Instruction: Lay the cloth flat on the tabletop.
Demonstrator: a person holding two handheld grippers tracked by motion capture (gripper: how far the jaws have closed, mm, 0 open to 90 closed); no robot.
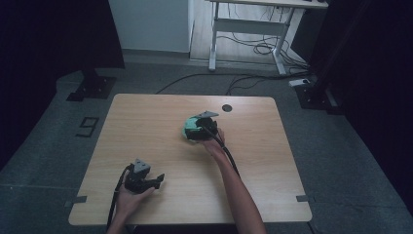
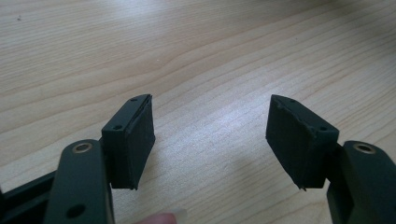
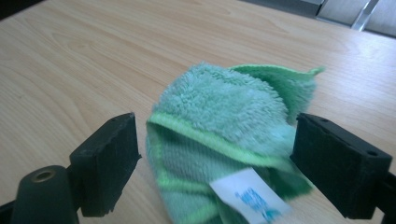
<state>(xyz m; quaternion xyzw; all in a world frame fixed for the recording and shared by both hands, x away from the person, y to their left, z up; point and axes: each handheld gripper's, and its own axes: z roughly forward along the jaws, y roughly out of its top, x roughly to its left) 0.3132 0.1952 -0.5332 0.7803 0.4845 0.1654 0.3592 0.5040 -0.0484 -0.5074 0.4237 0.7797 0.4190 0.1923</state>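
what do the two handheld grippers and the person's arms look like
Both the left gripper and right gripper are black, each topped by a grey three-cornered plate and trailing a black cable. Their jaws are blocky black pads with small screw holes. The forearms are bare, no sleeves.

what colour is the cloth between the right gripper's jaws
The cloth is mint green with a brighter green edge trim, plus a white tag; clearest in the right gripper view.

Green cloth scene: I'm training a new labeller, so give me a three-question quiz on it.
1. True or false: the right gripper is shut on the cloth.
2. What lies between the left gripper jaws: A cloth, B bare table, C a cup?
3. What is sewn to the cloth's near edge?

Key: 1 false, jaws open around it. 2 B. 3 A white label.
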